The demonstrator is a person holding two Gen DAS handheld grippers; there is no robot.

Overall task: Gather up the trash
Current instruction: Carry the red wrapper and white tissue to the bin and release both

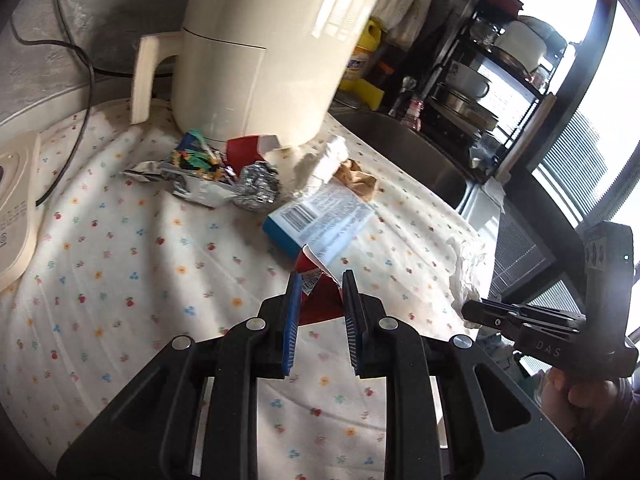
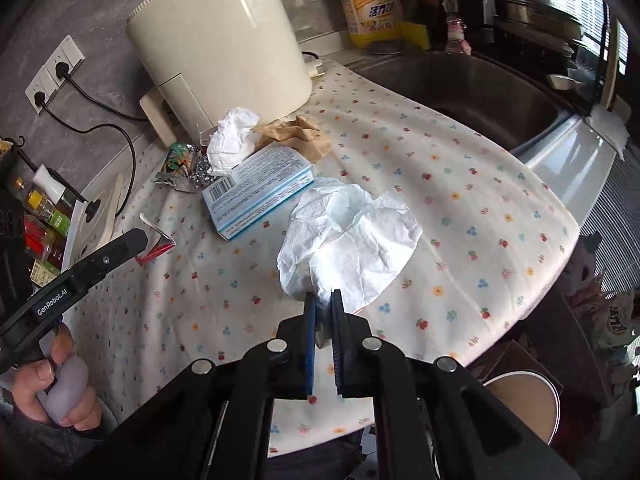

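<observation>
My left gripper (image 1: 320, 280) is shut on a red torn wrapper (image 1: 320, 304) and holds it just above the flowered cloth (image 1: 140, 280). My right gripper (image 2: 322, 300) is shut on a crumpled white tissue (image 2: 348, 240); the tissue also shows in the left wrist view (image 1: 466, 276). On the cloth lie a blue and white box (image 1: 320, 220) (image 2: 256, 192), a foil ball (image 1: 258, 186), a colourful foil wrapper (image 1: 192, 172), a second white tissue (image 2: 232, 140) (image 1: 324, 160), brown crumpled paper (image 2: 298, 134) (image 1: 358, 178) and a red carton piece (image 1: 248, 148).
A cream air fryer (image 1: 260, 48) (image 2: 224, 48) stands behind the trash. A steel sink (image 2: 472, 92) lies to the right, with a yellow detergent bottle (image 2: 370, 4) and a dish rack (image 1: 492, 72). A paper bin (image 2: 524, 404) stands below the counter edge. A cream appliance (image 1: 16, 208) and a cord (image 1: 80, 80) lie left.
</observation>
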